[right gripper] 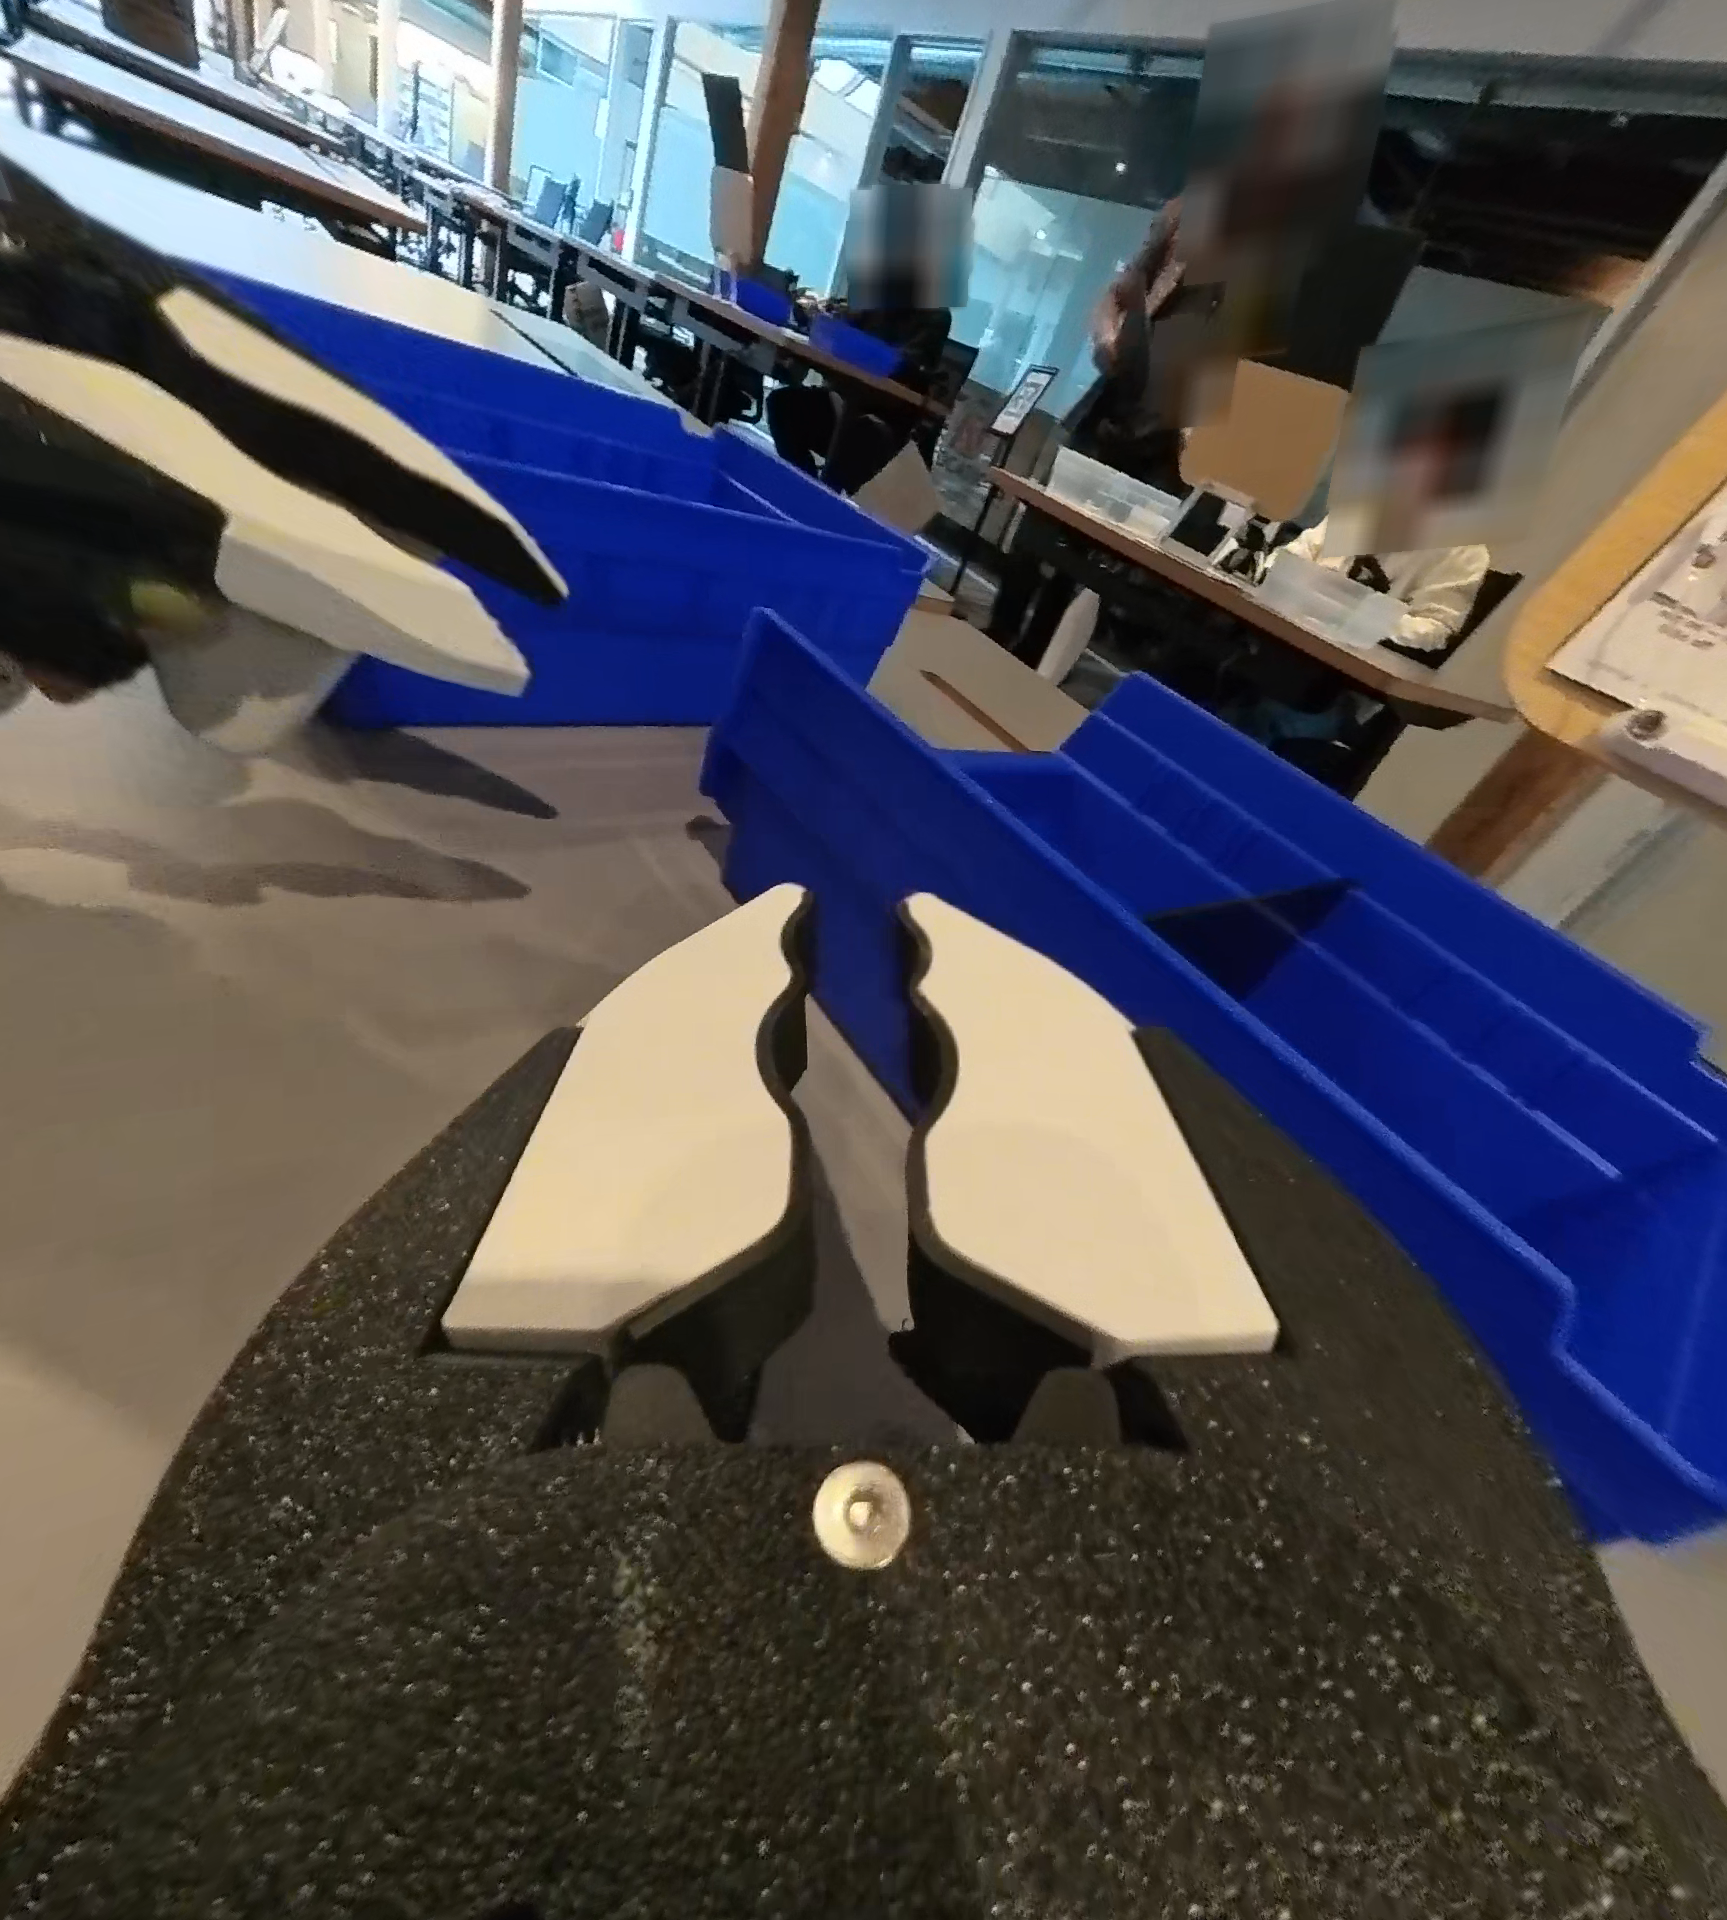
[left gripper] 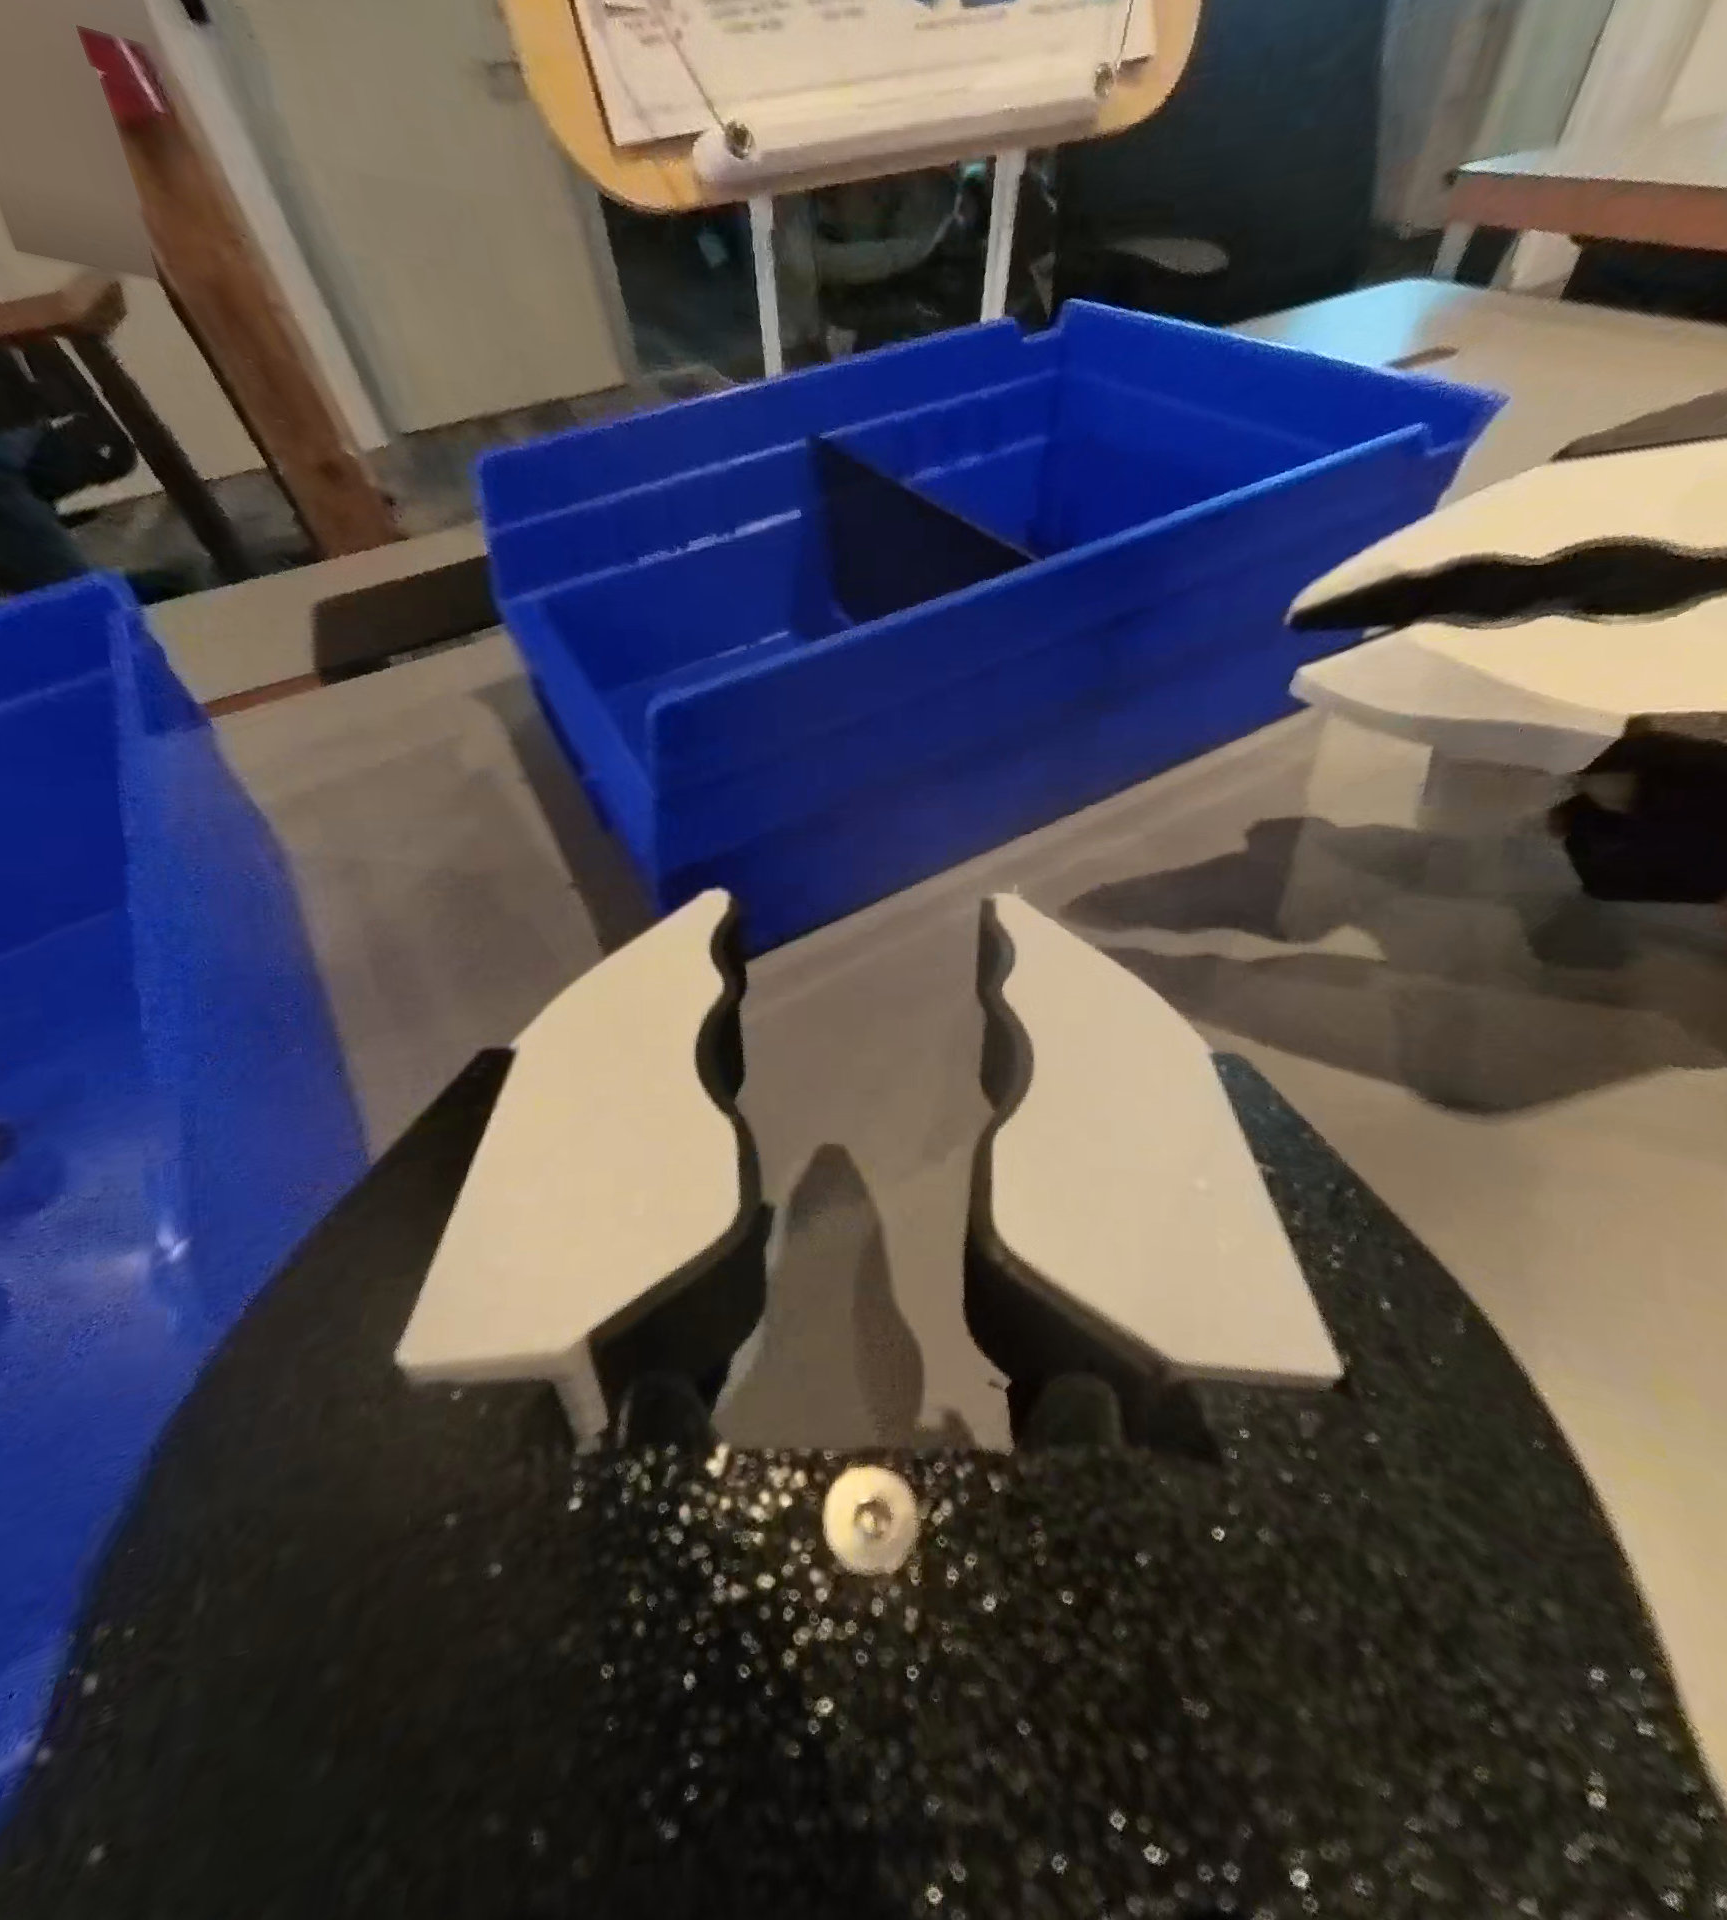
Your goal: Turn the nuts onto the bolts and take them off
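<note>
Left wrist view: left gripper (left gripper: pixel 859 914) spread, empty, beside hardware bin (left gripper: pixel 59 935) at left edge; right gripper (right gripper: pixel 854 899) parted, empty, likely before pickup.

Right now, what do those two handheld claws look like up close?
Both look alike. The left claw and right claw each have two pale grey, curved fingers with wavy black inner pads, set in a black speckled body with one silver screw at its middle. No cables show.
</note>
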`<state>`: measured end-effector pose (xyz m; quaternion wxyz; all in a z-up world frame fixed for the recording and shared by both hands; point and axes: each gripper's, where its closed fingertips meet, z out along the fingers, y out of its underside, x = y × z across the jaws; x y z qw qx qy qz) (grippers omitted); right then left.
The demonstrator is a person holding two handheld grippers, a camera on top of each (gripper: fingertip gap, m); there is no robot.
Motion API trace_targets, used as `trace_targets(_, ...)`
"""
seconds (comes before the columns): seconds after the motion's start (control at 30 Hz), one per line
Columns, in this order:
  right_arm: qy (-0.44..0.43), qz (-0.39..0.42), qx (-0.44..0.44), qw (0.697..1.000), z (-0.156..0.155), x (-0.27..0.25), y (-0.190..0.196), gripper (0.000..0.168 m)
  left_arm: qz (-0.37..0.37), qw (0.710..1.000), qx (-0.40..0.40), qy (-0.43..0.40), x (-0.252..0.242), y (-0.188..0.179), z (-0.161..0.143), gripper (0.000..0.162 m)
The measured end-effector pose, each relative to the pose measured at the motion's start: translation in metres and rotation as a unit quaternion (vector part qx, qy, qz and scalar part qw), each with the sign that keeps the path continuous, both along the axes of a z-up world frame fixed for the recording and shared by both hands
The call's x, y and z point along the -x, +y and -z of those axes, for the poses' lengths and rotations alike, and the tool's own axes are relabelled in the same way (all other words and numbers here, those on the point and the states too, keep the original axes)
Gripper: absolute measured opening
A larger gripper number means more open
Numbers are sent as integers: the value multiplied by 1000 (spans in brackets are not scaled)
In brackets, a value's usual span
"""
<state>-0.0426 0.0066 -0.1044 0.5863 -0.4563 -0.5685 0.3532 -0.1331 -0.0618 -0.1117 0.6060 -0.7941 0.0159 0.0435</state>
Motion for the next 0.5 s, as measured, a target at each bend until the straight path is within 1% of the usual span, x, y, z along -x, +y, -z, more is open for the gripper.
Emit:
trace_targets(0.07, 5, 10, 9, 1000, -1, -2, 5, 16, 0, 1000, -19, -3, 0, 6, 0, 44)
trace_targets(0.23, 11, 48, 19, 999, -8, -9, 18, 25, 17, 998, -52, -17, -2, 10, 6, 58)
trace_targets(0.4, -14, 100, 1, 995, -31, -16, 34, 24, 19, 999, -49, -10, -1, 13, 13, 59)
trace_targets(0.5, -68, 114, -12, 991, -39, -11, 41, 22, 11, 999, -43, -3, 1, 13, 15, 53)
